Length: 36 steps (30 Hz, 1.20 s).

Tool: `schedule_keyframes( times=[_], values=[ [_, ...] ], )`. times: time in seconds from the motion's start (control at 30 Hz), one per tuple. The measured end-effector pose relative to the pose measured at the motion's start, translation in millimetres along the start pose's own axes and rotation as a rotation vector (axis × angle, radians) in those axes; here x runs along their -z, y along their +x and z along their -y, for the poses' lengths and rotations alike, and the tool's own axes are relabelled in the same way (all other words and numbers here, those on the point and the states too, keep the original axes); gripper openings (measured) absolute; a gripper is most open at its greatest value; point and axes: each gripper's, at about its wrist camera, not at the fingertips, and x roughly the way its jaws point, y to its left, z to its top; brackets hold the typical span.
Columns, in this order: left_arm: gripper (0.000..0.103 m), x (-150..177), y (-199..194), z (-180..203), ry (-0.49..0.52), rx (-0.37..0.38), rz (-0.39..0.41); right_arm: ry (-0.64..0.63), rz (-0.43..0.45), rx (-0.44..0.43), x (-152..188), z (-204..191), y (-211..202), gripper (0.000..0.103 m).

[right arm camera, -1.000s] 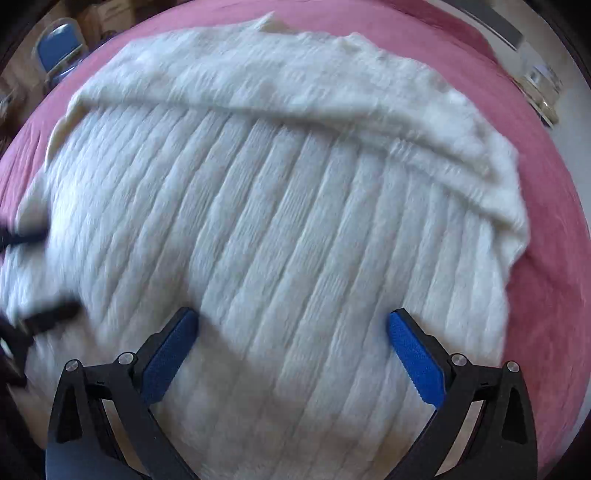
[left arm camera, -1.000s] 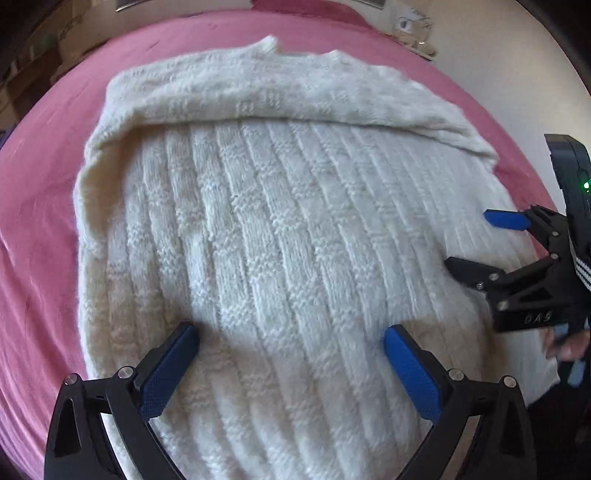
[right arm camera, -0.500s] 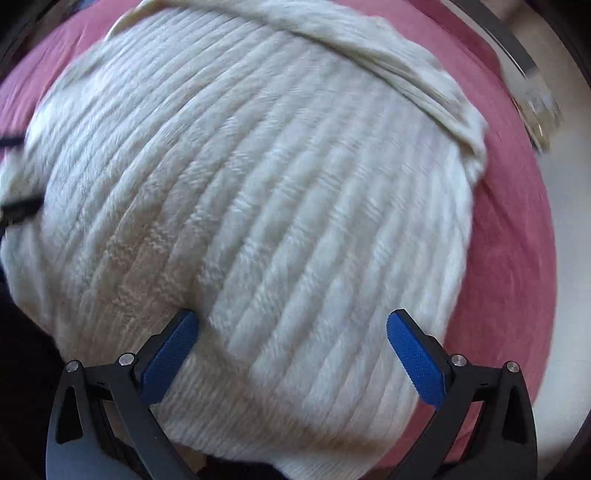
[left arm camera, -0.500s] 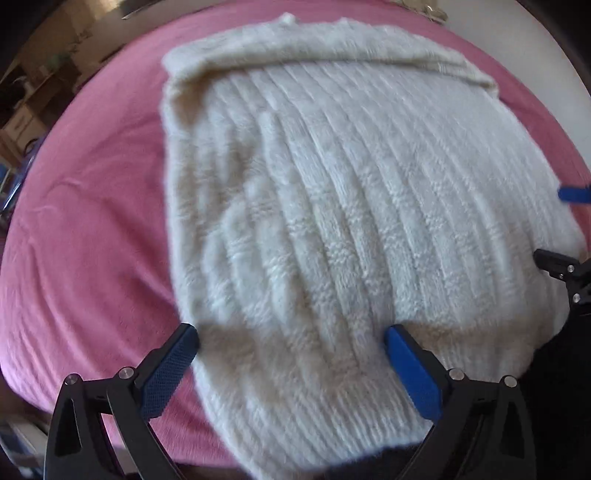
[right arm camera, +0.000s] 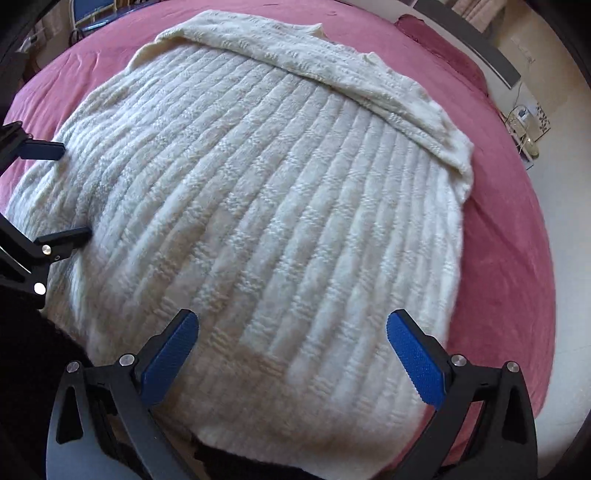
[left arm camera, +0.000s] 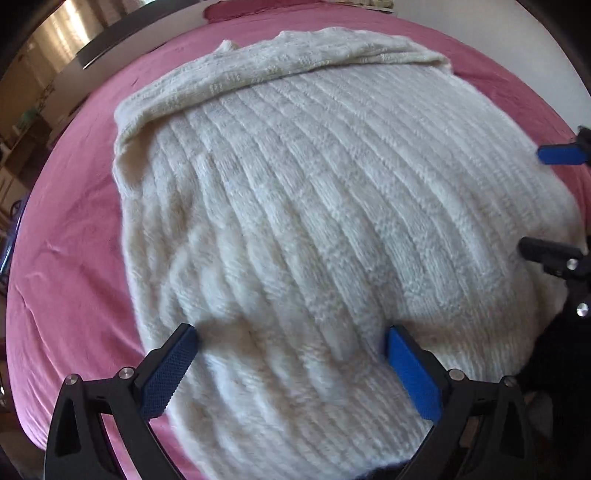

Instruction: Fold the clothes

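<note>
A cream cable-knit sweater (left arm camera: pixel 314 206) lies flat on the pink bed, its sleeves folded in a band (left arm camera: pixel 295 62) across the far end. My left gripper (left arm camera: pixel 290 334) hovers open over the near hem with nothing between its fingers. My right gripper (right arm camera: pixel 291 319) is also open and empty, over the hem further right on the sweater (right arm camera: pixel 266 206). Each gripper shows in the other's view: the right gripper (left arm camera: pixel 554 203) at the sweater's right edge, the left gripper (right arm camera: pixel 55 194) at its left edge.
The pink bedspread (left arm camera: pixel 74 236) shows bare on both sides of the sweater. A pink pillow (right arm camera: pixel 443 48) and dark headboard (right arm camera: pixel 476 40) are at the far end. A nightstand with small items (right arm camera: pixel 526 125) stands far right on pale floor. A blue chair (right arm camera: pixel 88 7) is far left.
Both wrist views have swung and drawn back, so more of the sweater and bed shows. Both grippers stay open and the sweater lies as before.
</note>
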Motion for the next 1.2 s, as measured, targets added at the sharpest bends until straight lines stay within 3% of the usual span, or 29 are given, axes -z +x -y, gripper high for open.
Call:
schedule_keyframes(
  times=[0.13, 0.27, 0.33, 0.43, 0.5, 0.67, 0.73, 0.83, 0.9, 0.97, 1.07, 1.2],
  values=[
    [0.103, -11, 11, -25, 0.013, -0.04, -0.031, 0.044, 0.031, -0.061, -7, 2, 4, 0.103],
    [0.103, -17, 28, -45, -0.026, 0.015, -0.065, 0.069, 0.048, -0.081, -14, -8, 1, 0.103],
    [0.103, -8, 11, -59, -0.034, -0.02, -0.043, 0.052, 0.065, -0.094, -12, -15, -7, 0.103],
    [0.103, -16, -5, -63, -0.04, -0.14, 0.017, -0.001, 0.077, -0.083, -10, -24, -12, 0.103],
    [0.103, -19, -14, -68, -0.067, -0.137, 0.03, 0.004, 0.065, -0.057, -15, -16, 1, 0.103],
    [0.103, -18, -48, -60, -0.241, 0.018, 0.177, 0.141, 0.016, -0.086, -1, 2, 28, 0.103],
    [0.103, -6, -67, -52, -0.379, 0.21, 0.305, 0.214, 0.031, -0.14, 7, 12, 34, 0.103],
    [0.103, 5, -87, -51, -0.535, 0.508, 0.47, 0.211, 0.053, -0.144, 12, 11, 33, 0.103],
    [0.103, 10, -86, -58, -0.617, 0.728, 0.531, 0.209, 0.067, -0.147, 15, 11, 33, 0.103],
    [0.103, 11, -77, -60, -0.648, 0.853, 0.563, 0.218, 0.069, -0.168, 15, 14, 34, 0.103],
    [0.103, 14, -75, -61, -0.622, 0.871, 0.563, 0.249, 0.093, -0.234, 17, 26, 32, 0.103],
    [0.103, 21, -68, -60, -0.555, 0.804, 0.594, 0.28, 0.064, -0.346, 23, 41, 28, 0.103]
  ],
)
